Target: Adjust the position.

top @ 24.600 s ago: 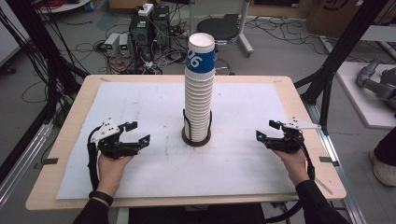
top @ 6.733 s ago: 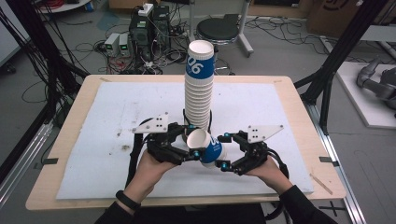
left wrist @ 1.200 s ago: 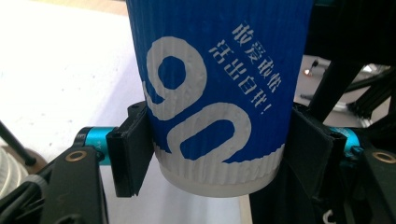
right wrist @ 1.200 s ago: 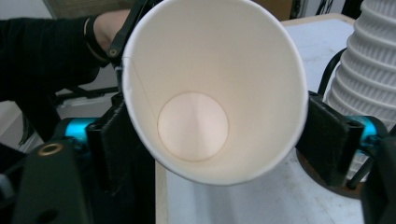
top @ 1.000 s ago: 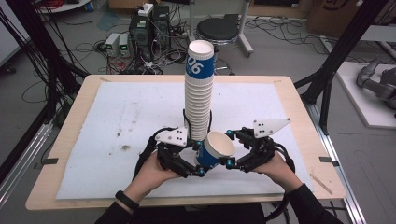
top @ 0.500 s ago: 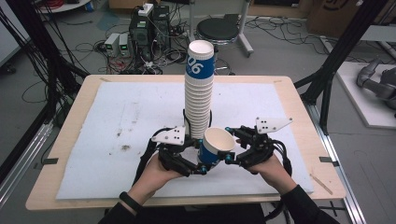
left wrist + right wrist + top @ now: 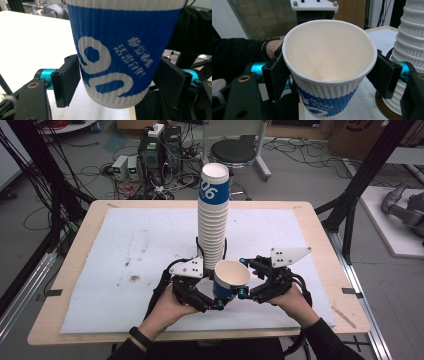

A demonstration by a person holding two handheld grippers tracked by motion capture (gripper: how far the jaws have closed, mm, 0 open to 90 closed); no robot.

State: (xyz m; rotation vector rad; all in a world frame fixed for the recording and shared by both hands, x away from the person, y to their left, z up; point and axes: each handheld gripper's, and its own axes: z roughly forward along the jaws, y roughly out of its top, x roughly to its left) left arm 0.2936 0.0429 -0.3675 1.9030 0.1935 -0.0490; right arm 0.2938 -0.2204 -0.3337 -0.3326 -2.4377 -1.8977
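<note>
Above white table (image 7: 125,250), blue cup (image 7: 227,285) seemingly upright, mouth up.

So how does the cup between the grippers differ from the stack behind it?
The single cup is held up off the table between both grippers, while the stack stands on the white mat in a dark ring base. The cup is one piece, with its blue band in plain view; the stack is many nested cups, so only its top cup shows blue. Both stand upright, mouth up, in the same ribbed white-and-blue paper.

High view looking down, both gripper views close, sharing cup (image 7: 231,280)
</note>
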